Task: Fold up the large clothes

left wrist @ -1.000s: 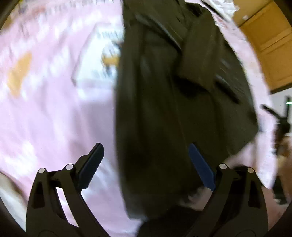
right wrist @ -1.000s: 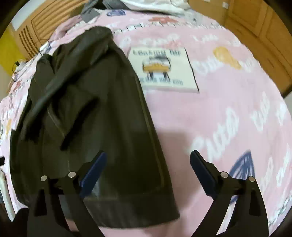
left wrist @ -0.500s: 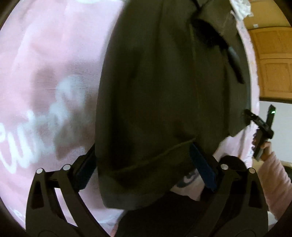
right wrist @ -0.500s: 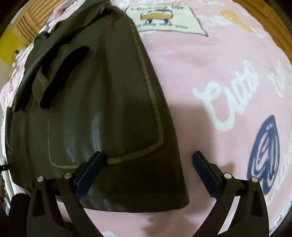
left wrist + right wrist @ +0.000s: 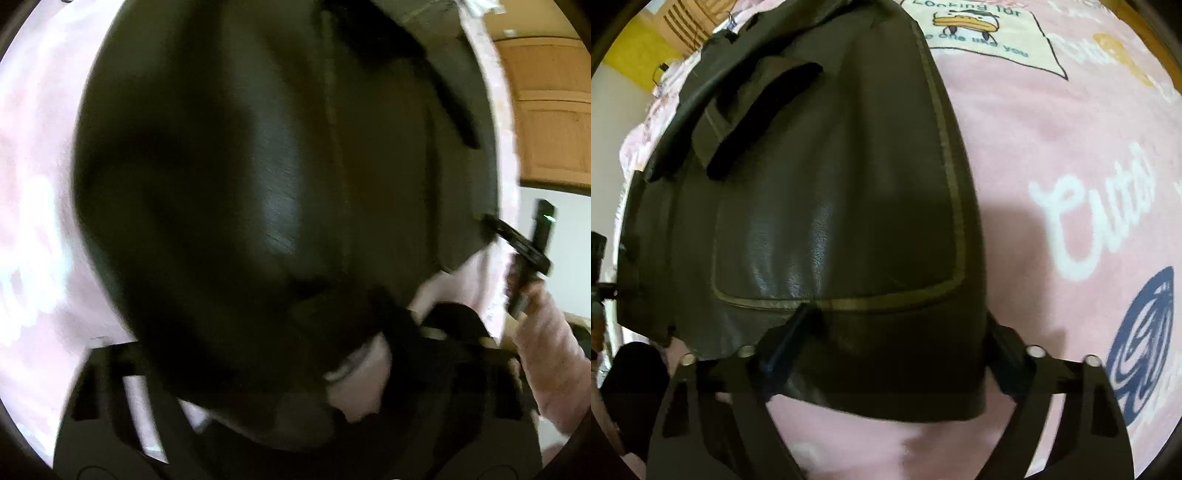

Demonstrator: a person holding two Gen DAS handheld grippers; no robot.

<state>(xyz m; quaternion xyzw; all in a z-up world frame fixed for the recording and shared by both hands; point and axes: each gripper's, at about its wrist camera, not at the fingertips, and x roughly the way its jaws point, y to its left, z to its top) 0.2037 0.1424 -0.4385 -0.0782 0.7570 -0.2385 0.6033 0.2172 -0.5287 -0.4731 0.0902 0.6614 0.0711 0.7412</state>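
right gripper (image 5: 890,343) straddles the jacket (image 5: 827,206) hem, spread; left gripper (image 5: 266,369) unreadable (blurred); bite deep, both layers.

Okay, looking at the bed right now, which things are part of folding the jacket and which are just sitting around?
Part of the job:
- dark leather jacket
- left gripper, over the jacket's bottom edge
- right gripper, open astride the hem

Just lying about:
- pink blanket underneath
- cartoon duck patch
- wooden cabinet

Left view dim and motion-blurred; right view sharper, sheen on the jacket (image 5: 820,229); fisheye bends and darkens edges.
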